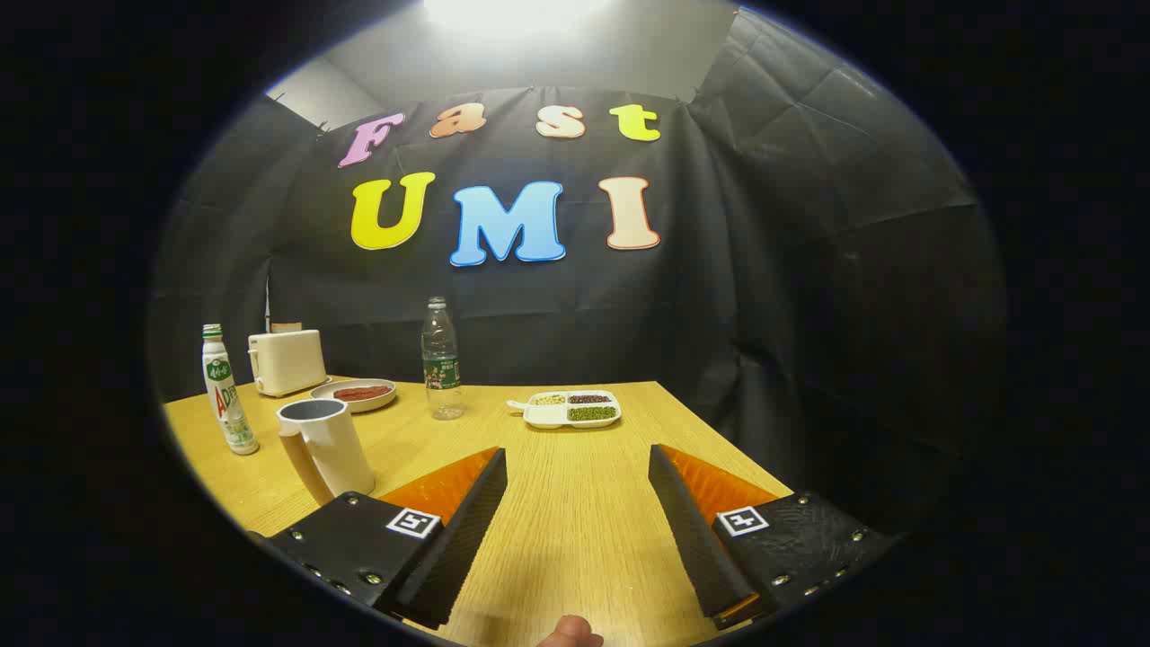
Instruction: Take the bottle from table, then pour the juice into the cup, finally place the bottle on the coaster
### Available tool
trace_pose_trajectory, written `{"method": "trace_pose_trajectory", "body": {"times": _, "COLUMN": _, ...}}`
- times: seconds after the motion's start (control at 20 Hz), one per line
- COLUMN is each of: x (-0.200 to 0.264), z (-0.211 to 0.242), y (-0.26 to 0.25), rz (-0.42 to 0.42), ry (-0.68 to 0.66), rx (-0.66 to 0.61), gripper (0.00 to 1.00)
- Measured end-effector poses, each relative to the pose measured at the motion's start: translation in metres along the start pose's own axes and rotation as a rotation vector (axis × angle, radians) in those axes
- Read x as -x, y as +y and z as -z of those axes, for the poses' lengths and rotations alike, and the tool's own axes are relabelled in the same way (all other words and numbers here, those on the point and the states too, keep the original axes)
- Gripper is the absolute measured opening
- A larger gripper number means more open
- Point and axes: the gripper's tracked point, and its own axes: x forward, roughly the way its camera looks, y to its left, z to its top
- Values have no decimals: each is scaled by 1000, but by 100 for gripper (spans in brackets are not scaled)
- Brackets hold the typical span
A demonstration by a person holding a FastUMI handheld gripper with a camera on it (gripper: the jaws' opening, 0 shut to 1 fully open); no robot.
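A white bottle [226,392] with a green cap and a printed label stands upright near the table's left side. Just right of it and nearer to me is a white cup [326,447] with a wooden handle, close beside my left finger. A clear plastic bottle [441,361] with a green label stands farther back, beyond the fingers and a little to their left. My gripper [578,452] is open above the wooden table [575,521], with only bare tabletop between its fingers.
A cream toaster [287,361] stands at the back left, with a round plate [356,394] holding something reddish beside it. A white divided dish [572,410] of beans and grains lies straight ahead. The table's right edge runs close past my right finger. A person's fingertip [570,633] shows nearest me.
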Motion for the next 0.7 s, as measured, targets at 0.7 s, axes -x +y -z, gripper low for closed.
{"method": "trace_pose_trajectory", "body": {"times": 0.7, "x": -15, "z": -61, "y": 39, "rz": 149, "ry": -67, "rx": -10, "gripper": 96}}
